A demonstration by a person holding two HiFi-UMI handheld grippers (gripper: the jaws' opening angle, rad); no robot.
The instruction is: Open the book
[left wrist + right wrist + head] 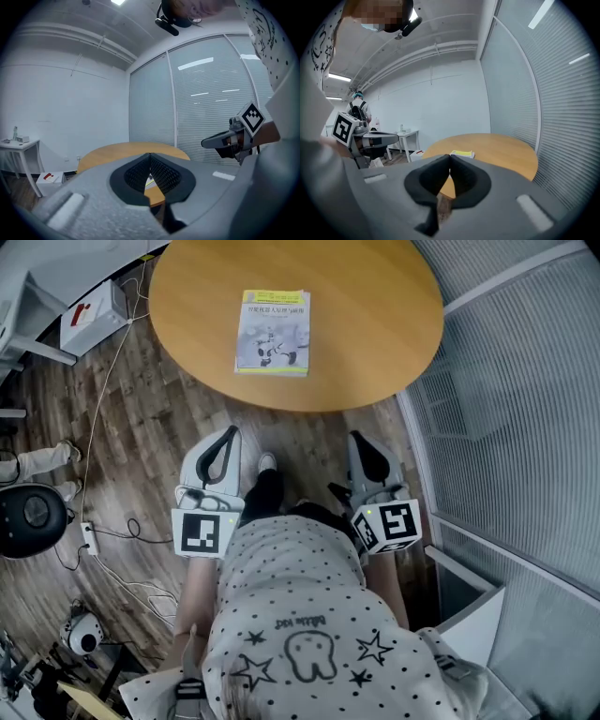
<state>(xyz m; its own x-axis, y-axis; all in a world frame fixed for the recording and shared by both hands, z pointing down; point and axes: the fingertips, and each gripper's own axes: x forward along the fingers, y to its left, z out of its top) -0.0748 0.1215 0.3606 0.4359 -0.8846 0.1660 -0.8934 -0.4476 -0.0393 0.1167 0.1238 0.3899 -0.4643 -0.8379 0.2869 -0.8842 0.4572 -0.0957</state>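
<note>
A closed book with a pale cover and yellow edge lies flat on the round wooden table, toward its left half. The book also shows ahead in the right gripper view. Both grippers hang short of the table's near edge, over the floor. My left gripper is shut and empty; its pads meet in its own view. My right gripper is shut too, its pads touching with nothing between them. Each gripper shows in the other's view: right gripper, left gripper.
A glass partition with blinds curves along the right, close to the table. A white box, cables and a power strip lie on the wood floor at left. A white side table stands by the far wall.
</note>
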